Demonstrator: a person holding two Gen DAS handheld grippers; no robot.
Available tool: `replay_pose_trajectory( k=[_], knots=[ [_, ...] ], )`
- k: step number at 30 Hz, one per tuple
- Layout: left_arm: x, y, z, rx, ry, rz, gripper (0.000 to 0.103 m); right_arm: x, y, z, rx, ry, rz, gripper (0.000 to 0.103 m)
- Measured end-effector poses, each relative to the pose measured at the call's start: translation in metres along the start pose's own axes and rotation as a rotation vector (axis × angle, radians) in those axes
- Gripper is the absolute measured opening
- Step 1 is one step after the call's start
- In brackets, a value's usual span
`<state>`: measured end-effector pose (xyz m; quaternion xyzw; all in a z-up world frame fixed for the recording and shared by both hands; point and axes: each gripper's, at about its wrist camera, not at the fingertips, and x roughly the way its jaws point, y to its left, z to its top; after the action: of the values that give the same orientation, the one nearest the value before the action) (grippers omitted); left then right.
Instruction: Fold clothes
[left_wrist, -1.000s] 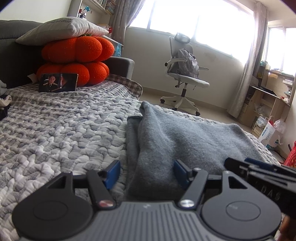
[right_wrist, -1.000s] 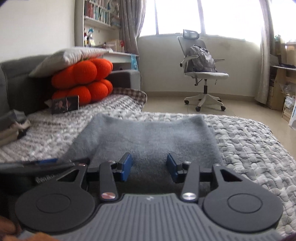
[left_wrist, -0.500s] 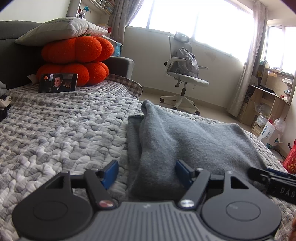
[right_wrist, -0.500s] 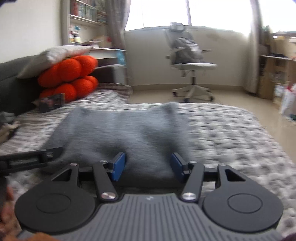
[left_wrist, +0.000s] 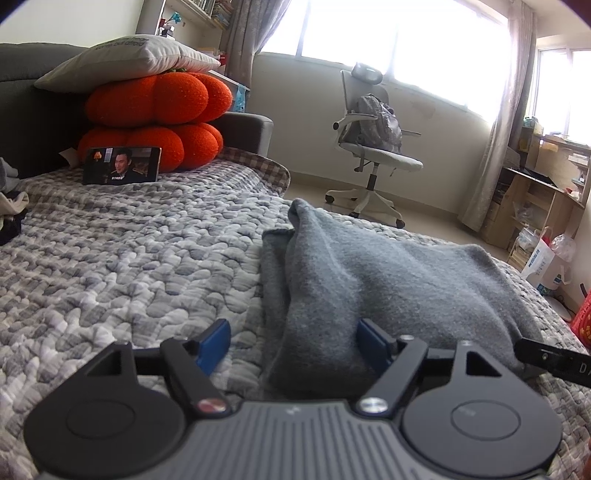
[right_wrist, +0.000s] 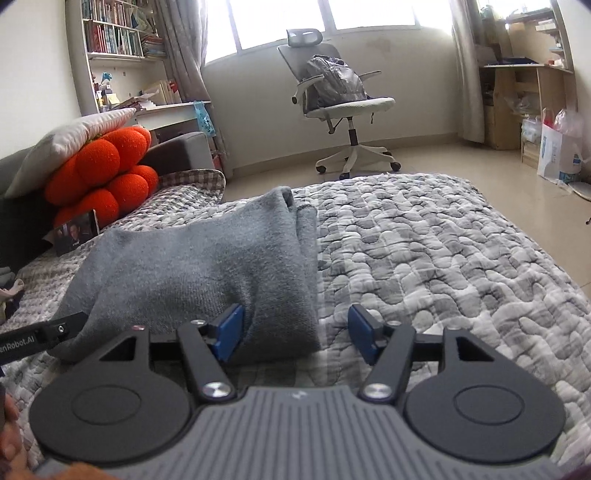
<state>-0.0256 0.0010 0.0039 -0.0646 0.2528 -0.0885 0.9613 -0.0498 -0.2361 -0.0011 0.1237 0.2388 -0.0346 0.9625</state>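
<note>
Lying folded on a quilted grey bed (left_wrist: 129, 266), a grey fleece garment (left_wrist: 369, 280) filled the centre and lower right of the left wrist view, and the centre left of the right wrist view. The left gripper (left_wrist: 291, 341) sat at the bottom of its frame, jaws spread wide, the garment's near corner between its blue pads without being pinched. The right gripper (right_wrist: 295, 334) was likewise wide, straddling the garment's other near corner. Beyond, orange cushions (left_wrist: 155, 118) under a pale pillow (left_wrist: 125, 59) occupied the upper left, a phone (left_wrist: 122, 165) propped against them. A white office chair (right_wrist: 340, 99) stood at upper centre.
</note>
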Motion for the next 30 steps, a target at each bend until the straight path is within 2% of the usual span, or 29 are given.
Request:
replay_pose_trajectory(
  k=[11,24,30],
  knots=[
    [-0.002,0.011,0.002,-0.033,0.007,-0.01,0.08,0.001,-0.001,-0.001,0.002,-0.004,0.004,0.064],
    [-0.013,0.025,0.002,-0.029,0.013,0.08,0.092,0.001,0.001,-0.001,-0.009,-0.004,0.004,0.067],
    [-0.012,0.028,0.003,-0.036,0.017,0.084,0.093,0.002,0.003,-0.002,-0.013,-0.004,0.003,0.068]
  ],
)
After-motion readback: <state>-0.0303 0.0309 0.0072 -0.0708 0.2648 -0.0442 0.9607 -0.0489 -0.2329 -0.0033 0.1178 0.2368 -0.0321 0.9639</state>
